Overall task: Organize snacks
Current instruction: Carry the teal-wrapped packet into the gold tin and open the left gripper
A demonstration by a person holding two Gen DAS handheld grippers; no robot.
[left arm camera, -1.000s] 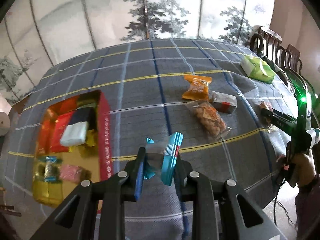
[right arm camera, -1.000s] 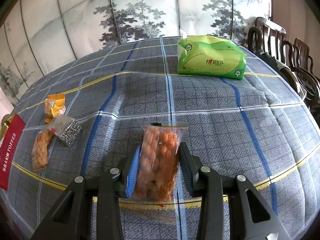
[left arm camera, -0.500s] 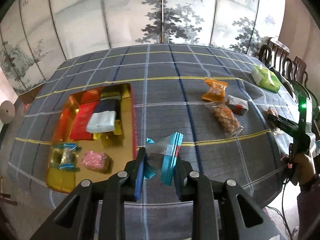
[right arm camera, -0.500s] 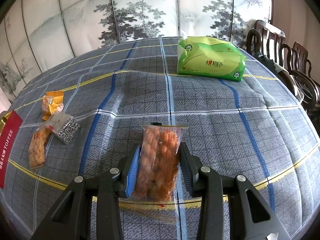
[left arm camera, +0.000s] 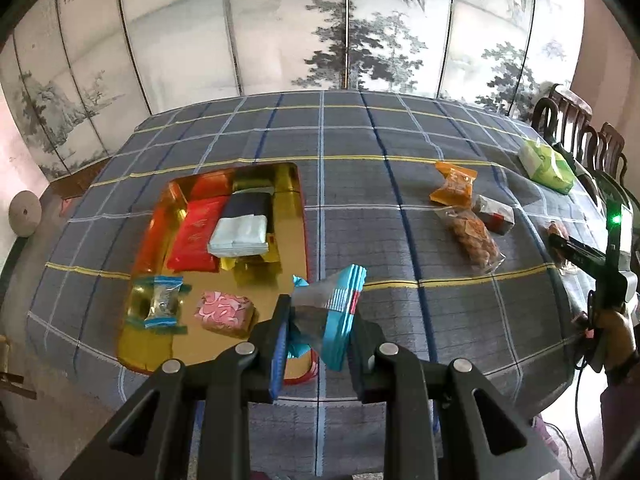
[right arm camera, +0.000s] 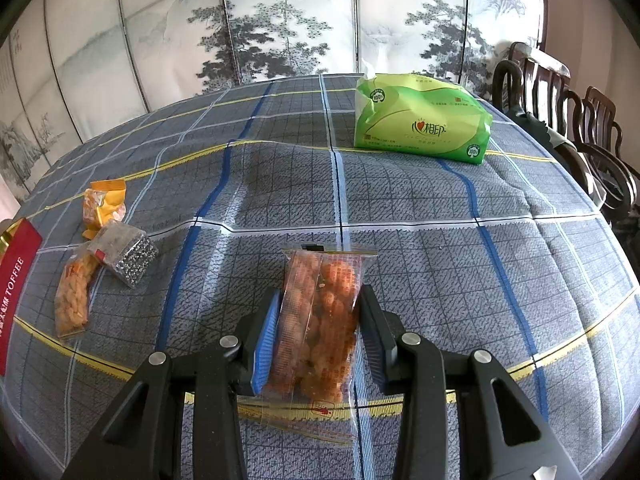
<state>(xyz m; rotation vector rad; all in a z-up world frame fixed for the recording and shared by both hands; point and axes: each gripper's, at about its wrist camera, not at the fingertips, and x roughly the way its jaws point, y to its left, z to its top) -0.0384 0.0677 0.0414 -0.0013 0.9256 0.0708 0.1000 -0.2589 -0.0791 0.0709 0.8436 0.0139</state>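
- left gripper: clamped on a blue-edged clear candy wrapper, held above the near right corner of the gold tray
- tray holds a red packet, a white pack, a pink candy
- right gripper: pinching a clear bag of orange snacks, well right of the tray
- between tray and that bag: orange packet, silver packet, peanut bag
- green tissue pack beyond, farthest from the tray

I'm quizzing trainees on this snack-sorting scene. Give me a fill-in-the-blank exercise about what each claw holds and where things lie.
1. The left claw grips a clear packet with ____ ends.
2. The right claw is shut on a bag of ____ snacks.
3. The pink packet lies in the ____ tray.
4. The tissue pack is ____.

Missing words: blue; orange; gold; green
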